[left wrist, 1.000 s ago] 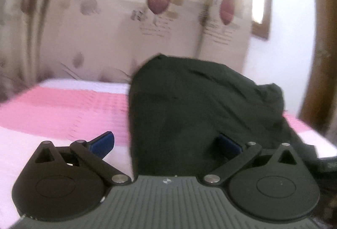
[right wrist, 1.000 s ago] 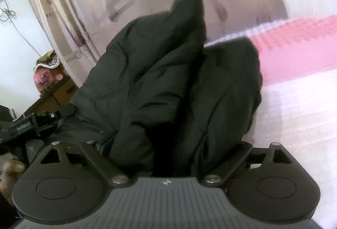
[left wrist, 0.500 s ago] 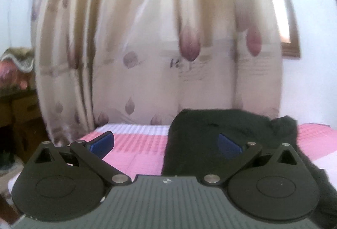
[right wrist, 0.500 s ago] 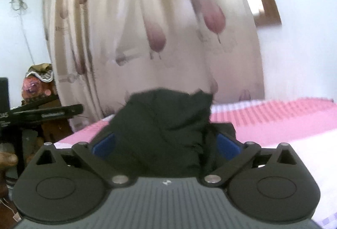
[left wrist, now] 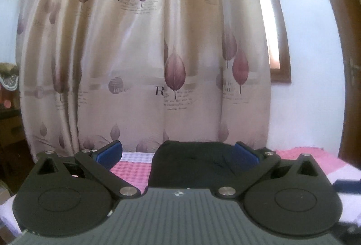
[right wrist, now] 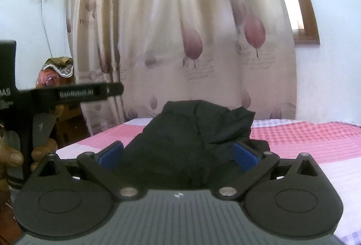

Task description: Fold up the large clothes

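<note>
A dark, nearly black garment (right wrist: 191,130) lies in a rumpled heap on the pink and white checked bed (right wrist: 304,139). My right gripper (right wrist: 178,154) is open and wide, pointing almost level at the heap. The cloth shows between its blue pads (right wrist: 244,156), which do not press on it. In the left wrist view the same garment (left wrist: 191,159) sits low, just beyond my left gripper (left wrist: 177,153). That gripper is open too, with its right pad (left wrist: 246,154) in front of the cloth and its left pad over the bare bed.
A beige curtain (left wrist: 158,53) with purple leaves hangs right behind the bed. At the left edge of the right wrist view a hand (right wrist: 13,156) holds the left tool's black frame (right wrist: 67,94). Wooden furniture (right wrist: 67,116) stands left of the bed, a brown door frame (left wrist: 352,87) on the right.
Both views have lifted from close over the garment to a level look at the curtain. The heap now sits lower and farther off. The cloth draped over the right gripper has dropped clear.
</note>
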A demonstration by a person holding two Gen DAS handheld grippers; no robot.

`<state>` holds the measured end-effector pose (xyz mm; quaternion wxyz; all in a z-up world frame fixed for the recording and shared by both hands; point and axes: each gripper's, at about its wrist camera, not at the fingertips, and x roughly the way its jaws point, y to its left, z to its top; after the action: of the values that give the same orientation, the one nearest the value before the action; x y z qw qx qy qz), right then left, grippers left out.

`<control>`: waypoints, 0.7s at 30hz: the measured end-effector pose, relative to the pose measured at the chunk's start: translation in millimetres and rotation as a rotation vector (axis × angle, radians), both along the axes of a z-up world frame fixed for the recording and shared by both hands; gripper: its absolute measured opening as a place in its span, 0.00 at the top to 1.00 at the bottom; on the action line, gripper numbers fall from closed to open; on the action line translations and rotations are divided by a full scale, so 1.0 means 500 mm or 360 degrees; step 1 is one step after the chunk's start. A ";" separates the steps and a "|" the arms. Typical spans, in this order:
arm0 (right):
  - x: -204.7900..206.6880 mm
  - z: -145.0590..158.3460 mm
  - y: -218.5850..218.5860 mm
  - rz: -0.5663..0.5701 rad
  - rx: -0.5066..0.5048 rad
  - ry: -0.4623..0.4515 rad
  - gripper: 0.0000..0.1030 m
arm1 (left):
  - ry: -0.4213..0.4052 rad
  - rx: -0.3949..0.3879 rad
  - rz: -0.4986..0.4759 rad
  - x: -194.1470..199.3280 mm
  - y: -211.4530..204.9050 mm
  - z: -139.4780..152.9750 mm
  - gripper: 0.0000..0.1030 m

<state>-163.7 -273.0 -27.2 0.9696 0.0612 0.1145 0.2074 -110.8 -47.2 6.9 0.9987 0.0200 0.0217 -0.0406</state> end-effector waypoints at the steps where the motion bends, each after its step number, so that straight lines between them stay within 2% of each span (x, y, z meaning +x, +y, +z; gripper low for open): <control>1: 0.000 -0.001 0.000 -0.0001 -0.0002 0.0004 0.00 | -0.0002 -0.0006 0.0013 -0.001 0.000 0.002 0.00; 6: 0.002 -0.005 0.000 -0.0001 0.0003 0.0026 0.00 | 0.0016 -0.0015 -0.0020 -0.003 0.002 0.001 0.00; 21: 0.009 -0.033 -0.008 -0.0046 0.0028 0.0115 0.00 | 0.0118 0.0024 -0.0043 0.010 -0.008 -0.048 0.00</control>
<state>-159.1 -276.9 -43.6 0.9671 0.0788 0.1468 0.1921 -105.9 -51.2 -16.9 0.9964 0.0264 0.0588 -0.0547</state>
